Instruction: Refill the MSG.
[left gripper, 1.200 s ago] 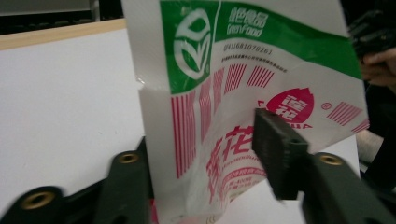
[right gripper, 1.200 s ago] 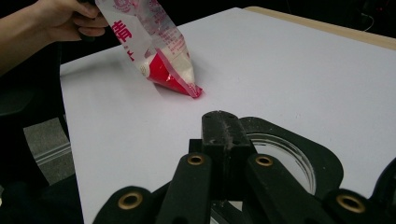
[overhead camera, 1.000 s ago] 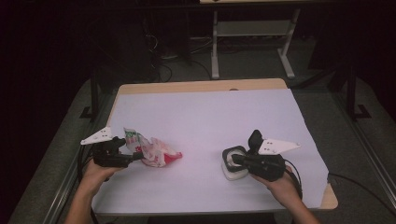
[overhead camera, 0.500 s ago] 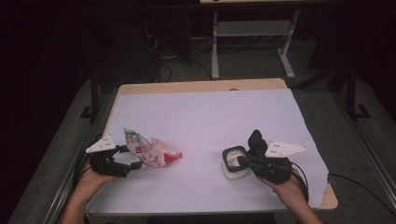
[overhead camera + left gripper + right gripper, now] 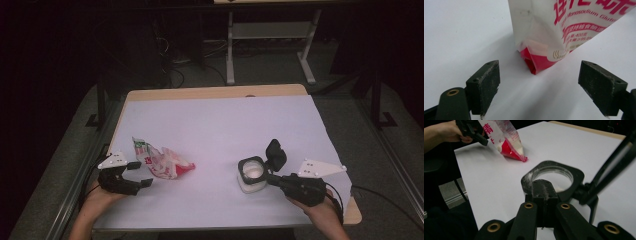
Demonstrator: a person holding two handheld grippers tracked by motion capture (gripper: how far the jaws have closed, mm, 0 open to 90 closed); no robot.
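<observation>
Two grippers worked the worktop (image 5: 210, 120): the left gripper (image 5: 134, 173) gaped just beside the loose seasoning bag (image 5: 161, 162), while the right gripper (image 5: 272, 179), clamped on the open jar's (image 5: 251, 173) rim, risked tipping it.

The matte black left gripper (image 5: 136, 174) and matte black right gripper (image 5: 543, 195) each carry a grey three-cornered plate, brass-ringed pivots, dusty rectangular pads and a trailing black cable. Forearms are bare.
</observation>
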